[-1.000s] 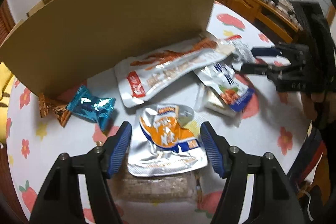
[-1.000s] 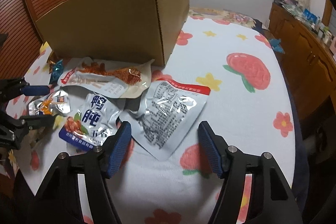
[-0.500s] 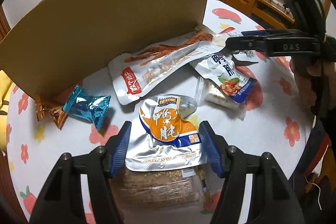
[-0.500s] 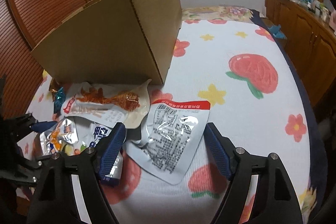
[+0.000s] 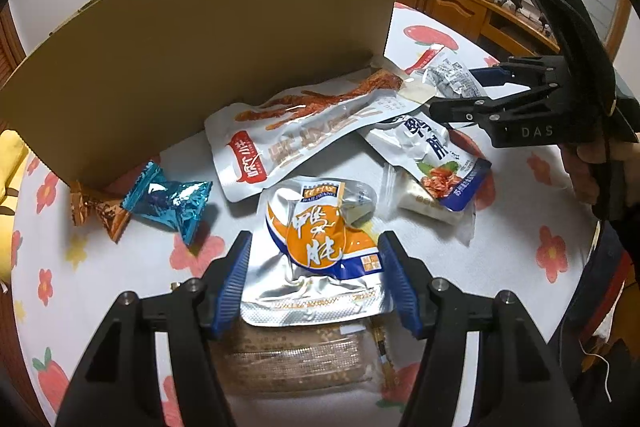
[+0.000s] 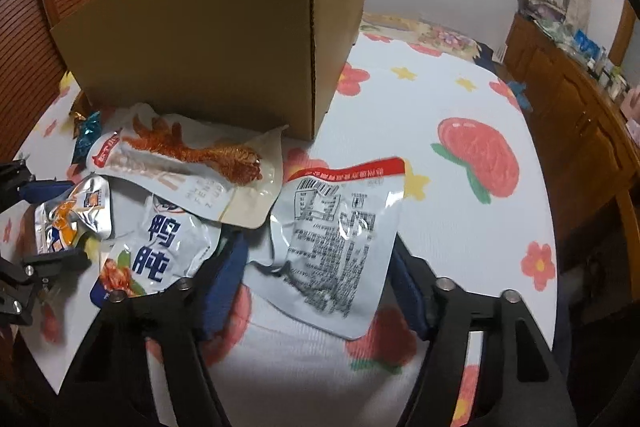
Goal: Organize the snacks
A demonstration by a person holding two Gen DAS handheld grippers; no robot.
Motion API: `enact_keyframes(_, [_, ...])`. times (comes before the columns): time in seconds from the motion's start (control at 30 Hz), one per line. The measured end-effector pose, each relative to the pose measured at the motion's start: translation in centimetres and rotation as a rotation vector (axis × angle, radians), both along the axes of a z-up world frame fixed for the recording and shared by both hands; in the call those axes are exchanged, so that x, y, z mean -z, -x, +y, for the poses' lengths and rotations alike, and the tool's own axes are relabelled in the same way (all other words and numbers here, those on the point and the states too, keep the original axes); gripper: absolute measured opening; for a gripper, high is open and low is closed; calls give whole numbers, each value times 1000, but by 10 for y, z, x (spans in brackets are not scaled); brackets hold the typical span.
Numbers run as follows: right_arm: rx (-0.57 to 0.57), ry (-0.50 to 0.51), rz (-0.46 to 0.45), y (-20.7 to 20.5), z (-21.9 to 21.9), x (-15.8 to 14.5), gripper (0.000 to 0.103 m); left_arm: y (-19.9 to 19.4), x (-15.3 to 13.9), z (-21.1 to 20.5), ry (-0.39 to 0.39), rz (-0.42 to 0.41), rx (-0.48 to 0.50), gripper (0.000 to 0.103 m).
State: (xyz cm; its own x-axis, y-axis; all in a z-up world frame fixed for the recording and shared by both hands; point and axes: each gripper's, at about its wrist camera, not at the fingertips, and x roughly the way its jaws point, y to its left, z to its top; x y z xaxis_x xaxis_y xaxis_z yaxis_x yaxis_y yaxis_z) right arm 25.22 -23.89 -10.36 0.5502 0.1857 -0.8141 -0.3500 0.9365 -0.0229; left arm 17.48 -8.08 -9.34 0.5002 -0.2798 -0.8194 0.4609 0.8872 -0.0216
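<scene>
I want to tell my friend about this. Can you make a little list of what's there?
Table: flowery cloth
Box: tall cardboard box standing behind the snacks
Snacks: orange pouch, chicken-feet pouch, blue candy, white pouch lying back-side up
Left gripper: open around the orange pouch
Right gripper: closing around the white pouch

cardboard box [image 6: 224,39] blocks rear, right tablecloth [image 6: 460,211] open
</scene>
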Motion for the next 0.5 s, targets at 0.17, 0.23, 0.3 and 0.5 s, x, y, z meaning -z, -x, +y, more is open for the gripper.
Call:
enact_keyframes(0.17, [-4,-4,5,3,-8,-1,54,2,-1,5,18,-4,-2,63])
enact_keyframes(0.23, [-8,-3,7,5,-10,-2,51,3,-1,5,21,-9,-2,63])
enact_keyframes(0.3, [-7,-5,3,8,-12,-3,48,5,-2,7,26,-14,-3,63])
enact_keyframes(0.5, [9,-14,-17,14,-19,-5,46,10,-8,10,44,-35,-9,63])
